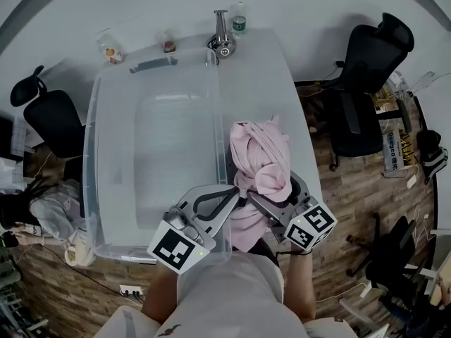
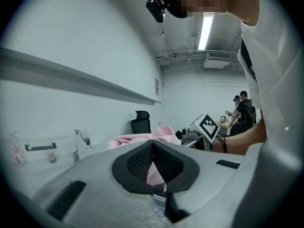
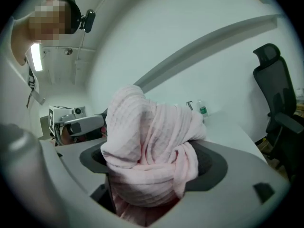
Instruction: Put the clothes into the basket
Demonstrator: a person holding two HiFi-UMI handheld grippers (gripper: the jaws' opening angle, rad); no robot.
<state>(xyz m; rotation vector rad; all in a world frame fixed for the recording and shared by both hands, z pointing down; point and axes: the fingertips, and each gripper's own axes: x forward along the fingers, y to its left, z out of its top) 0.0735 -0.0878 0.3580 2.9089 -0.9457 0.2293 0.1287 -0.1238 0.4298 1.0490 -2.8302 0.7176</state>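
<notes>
A bundled pink cloth (image 1: 261, 157) hangs above the white table (image 1: 257, 76), just right of the large clear plastic basket (image 1: 90, 153). My right gripper (image 1: 275, 189) is shut on the cloth. In the right gripper view the cloth (image 3: 147, 141) fills the hollow between the right gripper's (image 3: 152, 160) wide-set black pads and drapes over them. My left gripper (image 1: 235, 191) is over the basket's near right corner. Its jaw tips meet at the cloth's left edge. In the left gripper view the cloth (image 2: 142, 137) shows beyond and below the left gripper (image 2: 152, 148); whether any is pinched I cannot tell.
The basket's inside shows nothing. At the table's far edge stand a metal tap-like fixture (image 1: 223, 37), a bottle (image 1: 239, 21) and two small jars (image 1: 110, 50). Office chairs stand at the right (image 1: 366, 83) and left (image 1: 49, 118). The floor is wooden.
</notes>
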